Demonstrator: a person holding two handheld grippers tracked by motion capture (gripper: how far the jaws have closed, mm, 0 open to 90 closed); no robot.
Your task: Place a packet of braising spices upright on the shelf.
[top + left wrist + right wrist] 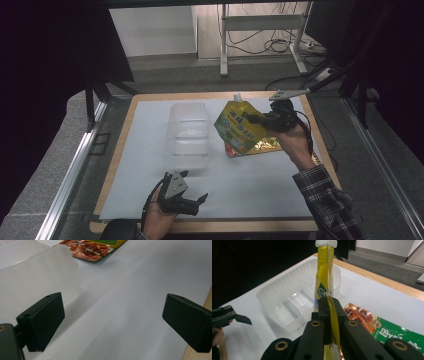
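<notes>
Fingers (329, 312) of the right gripper (272, 119) clamped on the thin edge of a yellow spouted pouch (239, 127), held up in the air just right of the clear plastic tub (189, 134), white cap at the top. Fingers (41, 321) of the left gripper (192, 200) spread wide with nothing between, parked low at the near edge of the worktop (250, 185), beside the tub.

Stuff that could go sideways from here:
- Pinching only a sliver of the side seam (looks like a floppy film pouch), so probably free to swing or slip out if moved fast.
- Lower corner of the pouch hanging close over the flat snack packet (260, 146) underneath, so could drag or nudge that on the way across.
- Tub looks light and unheld, so likely to skid or tip if the pouch catches on the rim instead of clearing it.
- Pouch taller than the tub looks deep, so may flop over the wall when let go.

Head count:
- spouted pouches: one
- flat snack packets: one (red and green print, lying on the white sheet)
- clear tubs: one, with nothing inside
- grippers: two
</notes>
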